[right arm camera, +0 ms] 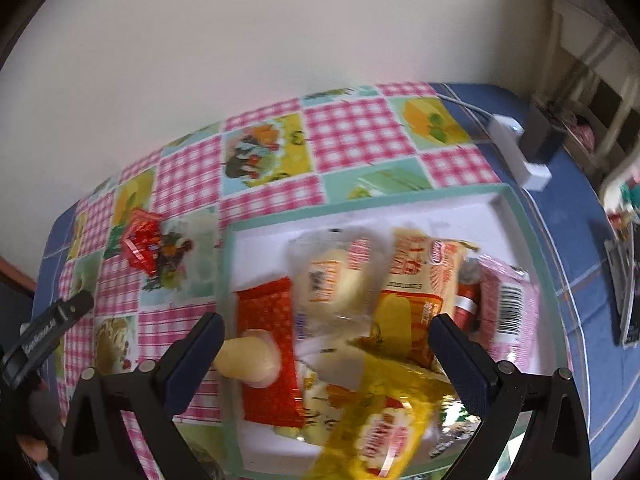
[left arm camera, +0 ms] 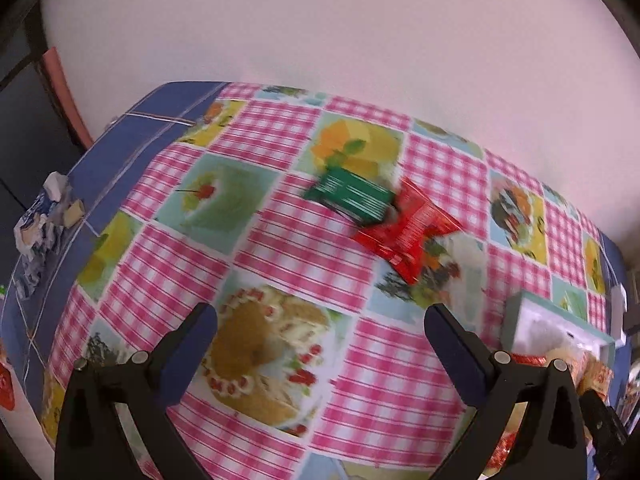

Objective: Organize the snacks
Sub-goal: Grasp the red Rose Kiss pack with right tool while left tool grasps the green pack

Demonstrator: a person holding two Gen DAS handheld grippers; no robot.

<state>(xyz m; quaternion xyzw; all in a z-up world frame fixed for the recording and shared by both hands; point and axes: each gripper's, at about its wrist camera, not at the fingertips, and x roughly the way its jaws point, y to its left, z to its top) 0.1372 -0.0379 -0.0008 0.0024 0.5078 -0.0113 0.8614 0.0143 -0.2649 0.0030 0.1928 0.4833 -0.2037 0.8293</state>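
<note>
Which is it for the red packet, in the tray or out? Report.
Out. The red packet lies on the checked tablecloth beside a green packet, apart from the tray.

The right gripper (right arm camera: 326, 354) hangs with its dark jaws spread wide and nothing between its pads, above a white rectangular tray with a pale green rim (right arm camera: 516, 204). The tray holds a heap of wrapped snacks: a red foil packet (right arm camera: 270, 354), a shiny yellow foil packet (right arm camera: 380, 420), an orange-and-cream printed bag (right arm camera: 424, 280), a clear wrapper around a pale cake (right arm camera: 332, 280) and a pink packet with a barcode (right arm camera: 506, 312). Left of the tray, a small crinkled red wrapper (right arm camera: 140, 242) lies on the pink-checked, fruit-printed tablecloth (right arm camera: 352, 132). The left gripper (right arm camera: 48, 332) shows at the left edge.
</note>
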